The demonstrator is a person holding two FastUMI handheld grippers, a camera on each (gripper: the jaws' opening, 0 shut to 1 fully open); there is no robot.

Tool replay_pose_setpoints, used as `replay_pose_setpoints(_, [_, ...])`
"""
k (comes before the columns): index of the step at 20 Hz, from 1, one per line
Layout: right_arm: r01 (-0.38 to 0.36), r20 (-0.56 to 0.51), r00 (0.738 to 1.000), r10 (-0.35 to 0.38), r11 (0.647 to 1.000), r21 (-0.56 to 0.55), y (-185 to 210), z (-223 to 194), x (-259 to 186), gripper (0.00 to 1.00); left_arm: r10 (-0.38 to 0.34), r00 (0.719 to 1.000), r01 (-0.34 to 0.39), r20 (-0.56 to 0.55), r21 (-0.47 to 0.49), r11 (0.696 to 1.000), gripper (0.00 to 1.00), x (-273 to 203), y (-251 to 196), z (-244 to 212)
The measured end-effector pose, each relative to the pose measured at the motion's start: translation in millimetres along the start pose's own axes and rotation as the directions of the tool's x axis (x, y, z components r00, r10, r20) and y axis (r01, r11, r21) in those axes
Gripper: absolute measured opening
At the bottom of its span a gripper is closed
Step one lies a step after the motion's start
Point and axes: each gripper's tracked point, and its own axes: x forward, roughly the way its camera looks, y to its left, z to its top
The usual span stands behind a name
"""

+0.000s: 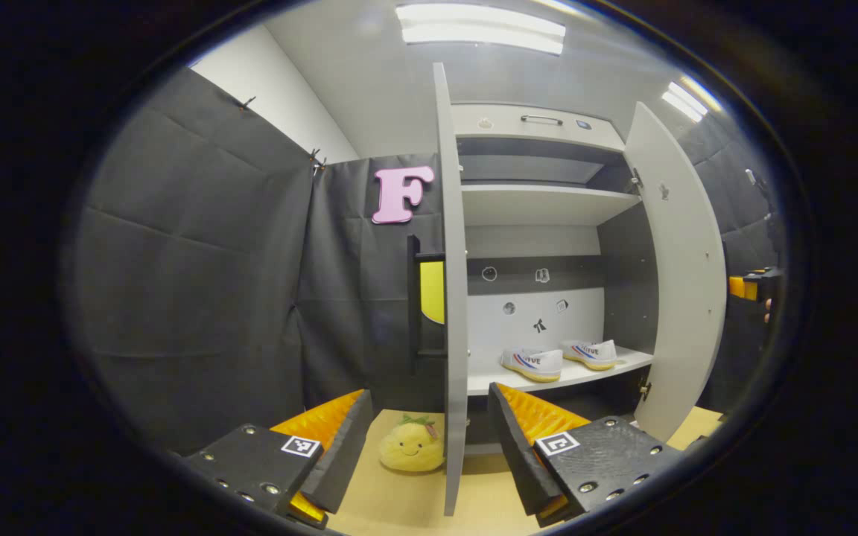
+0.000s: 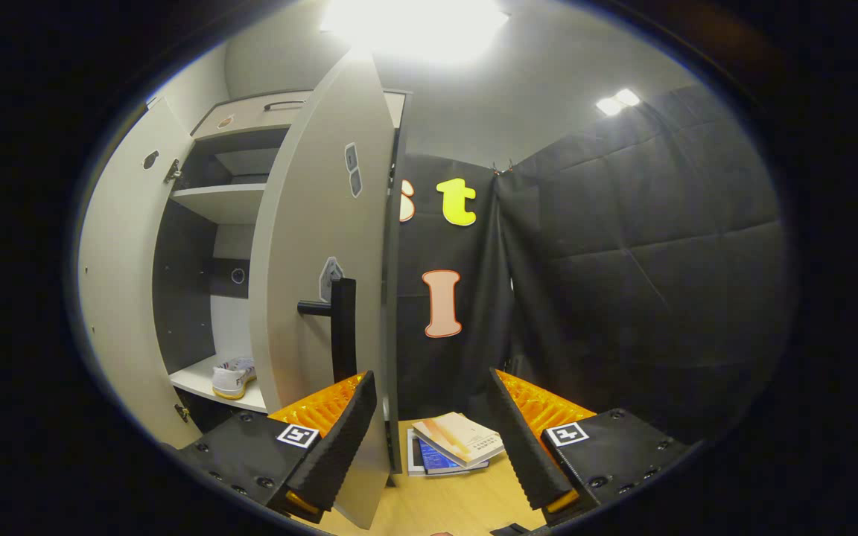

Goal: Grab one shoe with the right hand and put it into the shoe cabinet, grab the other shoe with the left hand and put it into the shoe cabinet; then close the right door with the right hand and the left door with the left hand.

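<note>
Left gripper view: left gripper (image 1: 429, 447) open, straddling the left door's (image 1: 453, 298) edge without contact; both white shoes (image 1: 559, 359) on the cabinet's lower shelf (image 1: 615, 368); plush toy (image 1: 411, 447) on the surface. Right gripper view: right gripper (image 2: 429, 439) open, empty, beside the right door (image 2: 325, 260); books (image 2: 453, 443) below.

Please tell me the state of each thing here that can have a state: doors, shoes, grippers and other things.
Left door: open, edge-on between the jaws.
Right door: open.
Two shoes: on the lower shelf, side by side.
Left gripper: open, holding nothing.
Right gripper: open, at the right door's edge.
Books: stacked on the floor.
Plush toy: on the floor.
</note>
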Motion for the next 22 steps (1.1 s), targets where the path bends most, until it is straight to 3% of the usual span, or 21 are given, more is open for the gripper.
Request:
replay_pose_setpoints(5, [-0.109,0.008,0.994,0.109,0.994,-0.018,46.4,0.0,3.1,0.92,0.018,1.000,-0.018,-0.017,-0.009,1.000,0.88,0.3,18.0,-9.6])
replay_pose_setpoints(6, [-0.134,0.007,0.991,0.134,0.991,-0.017,55.5,0.0,3.2,0.95,0.023,1.000,-0.024,-0.020,-0.008,1.000,0.89,0.9,22.4,-11.2])
replay_pose_setpoints(9, [-0.206,0.015,0.979,0.205,0.978,0.028,80.1,2.8,0.8,0.92,0.041,0.999,-0.042,-0.027,-0.018,0.999,0.89,6.2,33.3,-13.4])
replay_pose_setpoints(12, [-0.244,0.015,0.970,0.243,0.968,0.066,88.9,1.1,-2.4,0.96,0.083,0.996,-0.083,-0.028,-0.011,0.996,0.88,17.3,57.9,-9.4])
replay_pose_setpoints(18, [-0.249,0.009,0.969,0.249,0.968,0.039,76.5,-8.6,-9.7,0.96,0.168,0.985,-0.169,-0.031,-0.032,0.985,0.88,59.0,108.5,7.9])
replay_pose_setpoints(22, [-0.220,-0.031,0.975,0.220,0.975,0.019,61.9,-24.5,-9.0,0.96,0.165,0.986,-0.165,-0.012,-0.055,0.985,0.88,85.5,105.7,20.2])
